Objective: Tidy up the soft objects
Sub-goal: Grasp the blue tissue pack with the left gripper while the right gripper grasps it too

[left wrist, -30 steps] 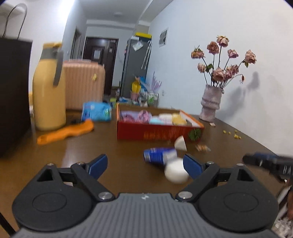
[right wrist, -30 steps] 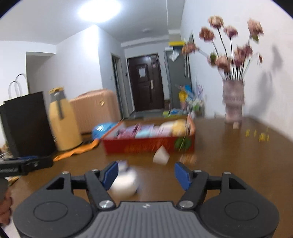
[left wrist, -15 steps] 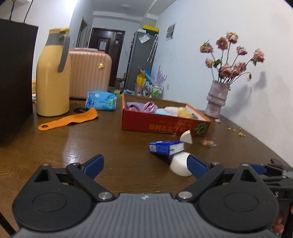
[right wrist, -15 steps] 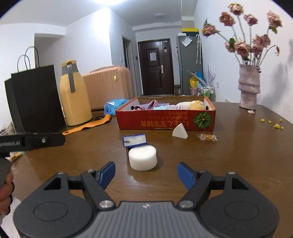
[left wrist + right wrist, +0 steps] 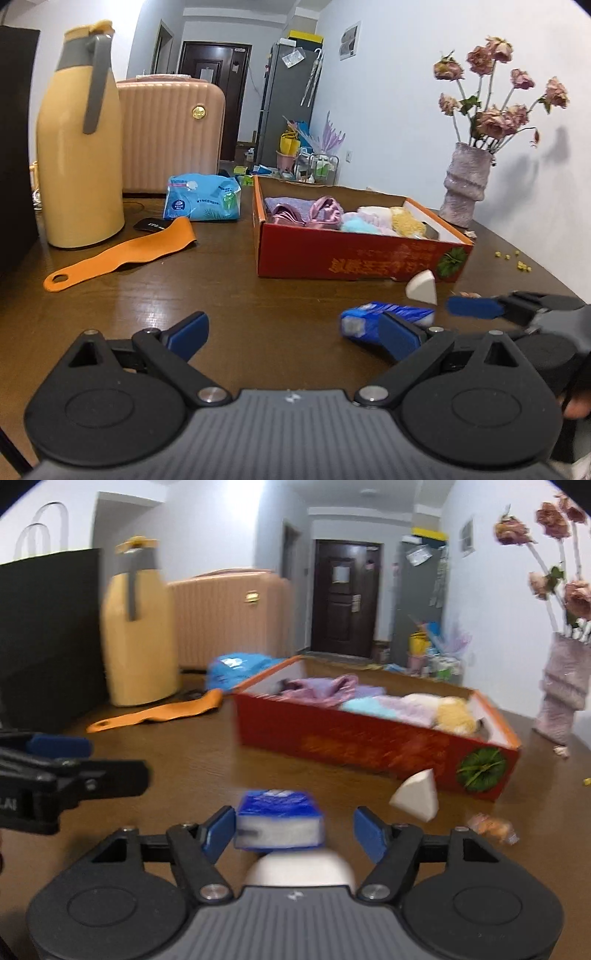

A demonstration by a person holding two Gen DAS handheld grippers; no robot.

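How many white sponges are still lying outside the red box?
2: a wedge sponge beside the box's front corner, and a round sponge close under the right-hand camera. Others may be hidden.

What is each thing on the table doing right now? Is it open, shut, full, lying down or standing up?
Red box: open top, holds soft things.
Blue tissue pack: lying flat between the right fingers, not pinched.
White round sponge: on the table, near the right gripper's body.
White wedge sponge: lying beside the box.
Yellow jug: upright, lid on.
Vase: upright, with dried flowers.
Left gripper: open, empty.
Right gripper: closing.
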